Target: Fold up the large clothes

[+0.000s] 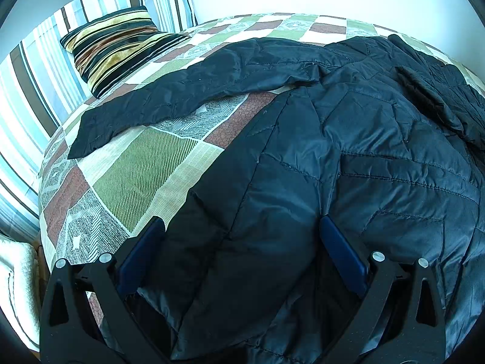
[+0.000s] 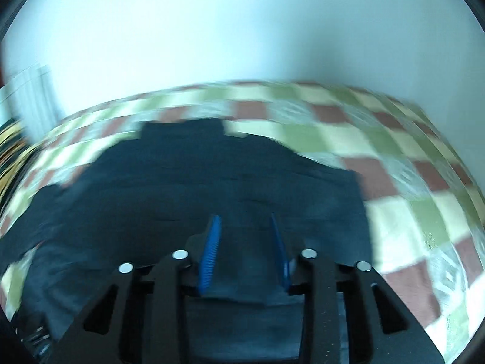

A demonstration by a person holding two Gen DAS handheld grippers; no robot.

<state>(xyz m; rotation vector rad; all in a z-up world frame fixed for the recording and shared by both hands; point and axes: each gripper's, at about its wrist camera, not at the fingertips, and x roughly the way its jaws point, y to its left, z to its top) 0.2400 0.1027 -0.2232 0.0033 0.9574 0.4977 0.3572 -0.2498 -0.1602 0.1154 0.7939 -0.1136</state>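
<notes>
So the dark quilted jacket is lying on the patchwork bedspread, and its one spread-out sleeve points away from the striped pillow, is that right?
Not quite. The jacket does lie on the patchwork bedspread, but its spread-out sleeve reaches toward the striped pillow, not away from it. The left wrist view shows this.

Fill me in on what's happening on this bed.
A person with a handheld gripper in each hand is folding a black quilted jacket spread on a bed with a patchwork bedspread. The left gripper stands wide open over the jacket's hem, its blue pads apart from the fabric. One sleeve lies stretched toward a striped pillow. The right gripper shows a gap between its pads above the jacket; that view is motion-blurred, so a grip cannot be confirmed.
</notes>
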